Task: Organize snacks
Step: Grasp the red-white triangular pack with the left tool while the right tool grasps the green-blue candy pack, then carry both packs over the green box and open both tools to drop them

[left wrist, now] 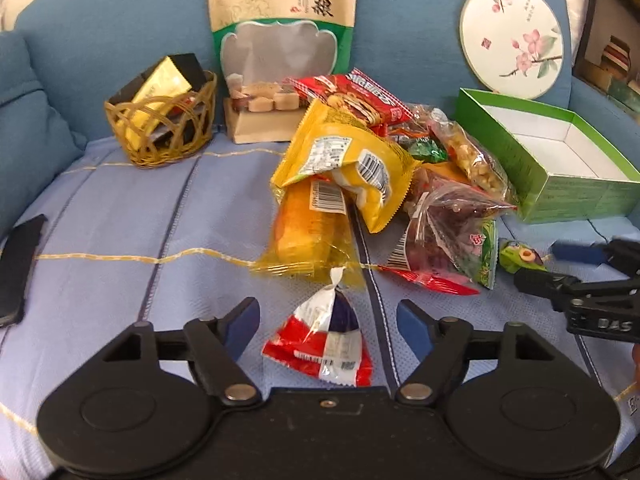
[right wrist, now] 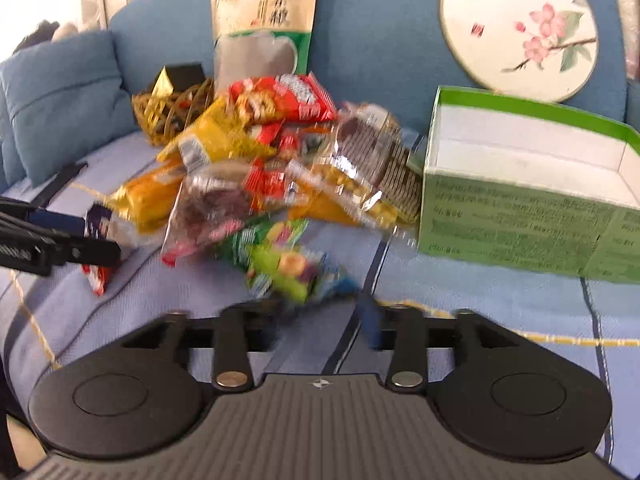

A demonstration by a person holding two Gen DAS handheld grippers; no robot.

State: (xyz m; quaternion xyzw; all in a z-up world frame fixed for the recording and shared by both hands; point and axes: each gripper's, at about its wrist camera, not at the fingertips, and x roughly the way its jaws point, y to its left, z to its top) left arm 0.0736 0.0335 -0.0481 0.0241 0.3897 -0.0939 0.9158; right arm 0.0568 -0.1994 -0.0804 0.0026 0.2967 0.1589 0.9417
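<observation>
The small red, white and purple snack packet (left wrist: 324,340) is lying alone on the light blue sofa cover (left wrist: 140,220), nearer than the main snack pile (left wrist: 380,160), and it is sitting squarely between the fingers of the left gripper (left wrist: 327,326), whose jaws are standing wide apart with neither pad pressing on it. To take it well, I judge the left gripper should be coming down a little further so the pads are closing across the fuller body of the packet rather than on its thin twisted top, which would probably be slipping free.

Just right of it, the small green snack packet (right wrist: 288,268) is lying in front of the right gripper (right wrist: 316,316). That gripper's jaws are standing apart too, with the packet just ahead of the fingertips; the right wrist view is blurred, so I cannot tell whether a pad is touching it. Closing only once the packet is well between the pads would be the safer course.

Further right, the open green box (left wrist: 560,184) is standing empty and looks the likely place for loose packets. On the far left the wicker basket (left wrist: 160,128) is already holding a black and gold packet, and the tall kraft pouch (left wrist: 280,40) is leaning against the sofa back.
</observation>
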